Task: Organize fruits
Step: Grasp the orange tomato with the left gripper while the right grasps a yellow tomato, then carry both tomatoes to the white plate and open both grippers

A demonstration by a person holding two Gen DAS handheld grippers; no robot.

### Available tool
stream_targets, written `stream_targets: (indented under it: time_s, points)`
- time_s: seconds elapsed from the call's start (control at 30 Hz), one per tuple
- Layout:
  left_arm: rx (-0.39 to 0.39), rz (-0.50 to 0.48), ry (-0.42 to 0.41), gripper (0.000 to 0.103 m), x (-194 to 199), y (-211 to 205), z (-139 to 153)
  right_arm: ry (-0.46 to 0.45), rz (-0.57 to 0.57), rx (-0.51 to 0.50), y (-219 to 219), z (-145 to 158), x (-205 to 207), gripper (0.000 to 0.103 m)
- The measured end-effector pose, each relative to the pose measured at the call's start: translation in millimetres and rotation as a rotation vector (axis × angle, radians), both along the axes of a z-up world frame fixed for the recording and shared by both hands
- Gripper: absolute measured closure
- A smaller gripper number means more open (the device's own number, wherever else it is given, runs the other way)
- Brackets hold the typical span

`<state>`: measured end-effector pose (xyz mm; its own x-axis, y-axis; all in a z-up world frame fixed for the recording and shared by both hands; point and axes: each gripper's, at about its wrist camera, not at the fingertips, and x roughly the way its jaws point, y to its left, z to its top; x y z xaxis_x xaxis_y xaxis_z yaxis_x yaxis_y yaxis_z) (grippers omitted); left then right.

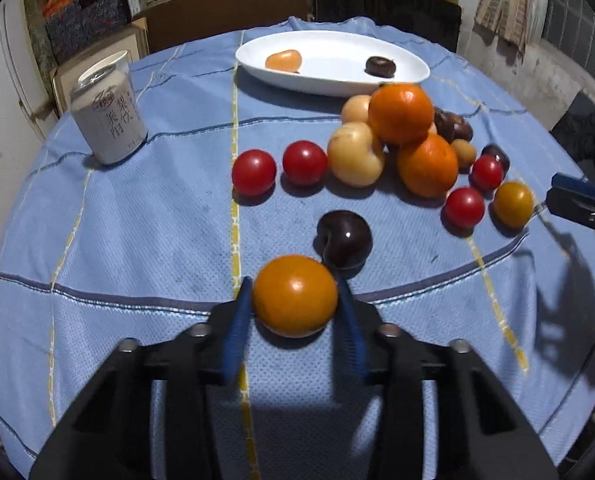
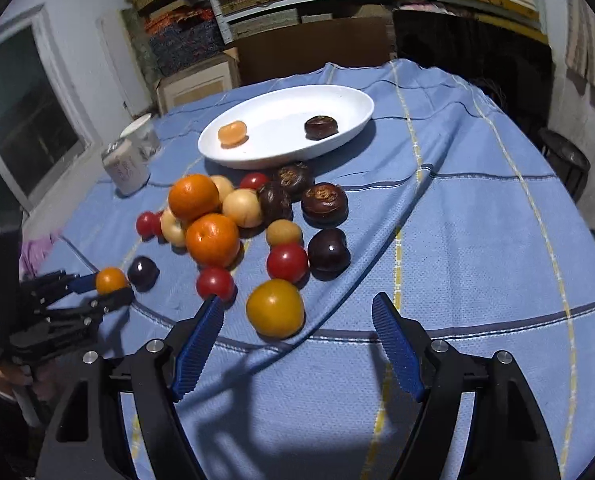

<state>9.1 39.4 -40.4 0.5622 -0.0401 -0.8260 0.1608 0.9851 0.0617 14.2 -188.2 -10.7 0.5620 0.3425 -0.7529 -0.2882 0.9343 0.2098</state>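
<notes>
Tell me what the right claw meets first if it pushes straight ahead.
Most likely the yellow-orange tomato, lying on the cloth just ahead of the open right claw, a bit left of centre. Depth is hard to judge.

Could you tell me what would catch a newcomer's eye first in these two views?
Most striking is the orange-yellow tomato clamped in the left gripper near the table's front edge, a dark plum just behind it. Beyond lies a bright heap of fruit topped by an orange, in front of the white oval dish. The right gripper, jaws open, hovers around a yellow tomato.
</notes>
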Motion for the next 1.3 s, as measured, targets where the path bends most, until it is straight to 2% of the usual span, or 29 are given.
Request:
stream_targets:
  time_s: [0.17,0.23,0.3,0.37,0.4,0.43,0.63,0.8,1.07,1.13,1.3]
  points:
    - [-0.036,0.002,-0.006,0.065,1,0,-2,0.02,0.04,-0.072,19,-9,3,0.027]
    - [-0.033,0.0,0.0,0.065,2,0,-1,0.016,0.055,-0.112,28,-13,6,0.034]
    - [-0.033,0.0,0.005,0.065,3,-1,-1,0.012,0.064,-0.148,35,-17,8,0.036]
    - [-0.043,0.0,0.008,0.065,4,0,-1,0.026,0.067,-0.178,40,-23,13,0.048]
    - [-0.047,0.0,0.008,0.065,4,1,-1,0.034,0.07,-0.188,42,-25,15,0.06]
    - [-0.049,0.0,0.008,0.065,4,1,-1,0.036,0.071,-0.199,43,-28,17,0.064]
    - [-0.052,0.0,0.013,0.065,4,1,-1,0.03,0.064,-0.187,41,-28,20,0.066]
    - [-0.045,-0.014,-0.002,0.065,-4,-3,6,0.01,0.072,-0.134,33,-16,8,0.066]
    - [-0.088,-0.052,-0.063,0.065,-11,-3,45,-0.046,0.059,-0.042,12,17,4,0.066]
    - [-0.101,-0.068,-0.075,0.065,-3,-3,56,-0.075,0.064,-0.044,10,32,8,0.066]
    - [-0.078,-0.073,-0.125,0.065,25,-7,84,-0.127,0.076,-0.017,7,65,29,0.066]
